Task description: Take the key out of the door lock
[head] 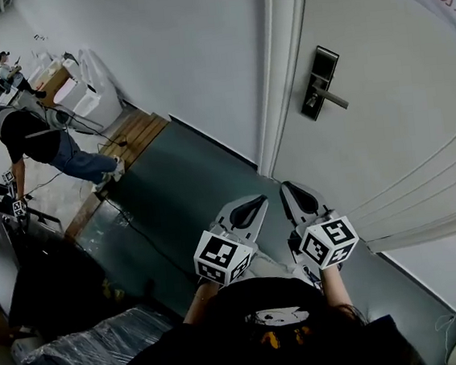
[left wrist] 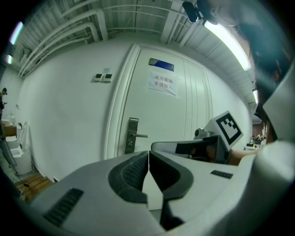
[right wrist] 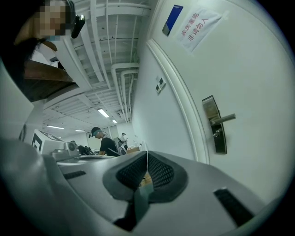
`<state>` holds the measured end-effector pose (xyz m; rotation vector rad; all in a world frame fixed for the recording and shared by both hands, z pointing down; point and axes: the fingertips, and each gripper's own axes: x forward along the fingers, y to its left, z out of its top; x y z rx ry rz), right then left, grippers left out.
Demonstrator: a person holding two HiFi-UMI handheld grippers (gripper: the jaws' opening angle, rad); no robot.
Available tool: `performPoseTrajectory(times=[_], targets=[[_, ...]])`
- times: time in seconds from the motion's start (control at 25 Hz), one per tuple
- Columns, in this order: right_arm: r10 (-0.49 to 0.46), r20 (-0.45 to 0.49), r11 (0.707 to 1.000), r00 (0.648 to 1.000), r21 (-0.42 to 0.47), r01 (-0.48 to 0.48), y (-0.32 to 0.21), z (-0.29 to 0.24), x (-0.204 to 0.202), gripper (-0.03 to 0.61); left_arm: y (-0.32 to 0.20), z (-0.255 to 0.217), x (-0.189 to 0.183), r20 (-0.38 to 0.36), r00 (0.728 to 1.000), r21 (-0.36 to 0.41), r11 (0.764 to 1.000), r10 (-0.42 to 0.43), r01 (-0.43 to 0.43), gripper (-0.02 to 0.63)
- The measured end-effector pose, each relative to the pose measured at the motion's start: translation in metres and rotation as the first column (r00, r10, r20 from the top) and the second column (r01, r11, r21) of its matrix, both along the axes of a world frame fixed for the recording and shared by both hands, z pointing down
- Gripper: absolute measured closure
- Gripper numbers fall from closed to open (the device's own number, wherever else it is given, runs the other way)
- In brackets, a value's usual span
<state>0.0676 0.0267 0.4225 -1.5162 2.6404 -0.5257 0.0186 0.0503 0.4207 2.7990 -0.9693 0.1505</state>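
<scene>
Ahead of both tools, well apart from them, stands the white door [head: 386, 145]. On it I see the door lock [head: 319, 83], a dark upright plate with a lever handle [head: 335, 100] sticking out sideways. Just under the lever, the right gripper view gives me what may be the key [right wrist: 215, 133], a small nub on the plate, too small for me to be sure. The left gripper [head: 251, 206] has its jaws pressed together with nothing between them. The right gripper [head: 294, 195] is the same: pads meeting, empty. Both sit side by side low in the head view, over dark green floor [head: 180, 191], pointing toward the door. A paper sign [left wrist: 162, 84] with red print hangs high on the door. Off to my left a person [head: 37, 141] bends over equipment.
</scene>
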Motion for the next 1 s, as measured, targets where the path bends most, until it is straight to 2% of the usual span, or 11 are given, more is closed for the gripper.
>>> performPoseTrajectory(times=[0.28,0.48,1.0], targets=[[-0.034,0.008,0.999,0.999,0.003,0.034,-0.067,0.007,-0.02,0.572,-0.069,0.007,-0.024,0.014,0.999,-0.005,0.999,-0.041,0.041,0.601],[-0.041,0.006,0.999,0.999,-0.006,0.041,-0.12,0.006,-0.023,0.572,-0.123,-0.001,-0.025,0.017,0.999,0.004,0.999,-0.037,0.037,0.601],[-0.07,0.037,0.996,0.997,-0.05,0.072,-0.212,0.016,-0.031,0.572,-0.214,0.006,-0.039,0.052,0.995,-0.038,0.996,-0.082,0.084,0.601]])
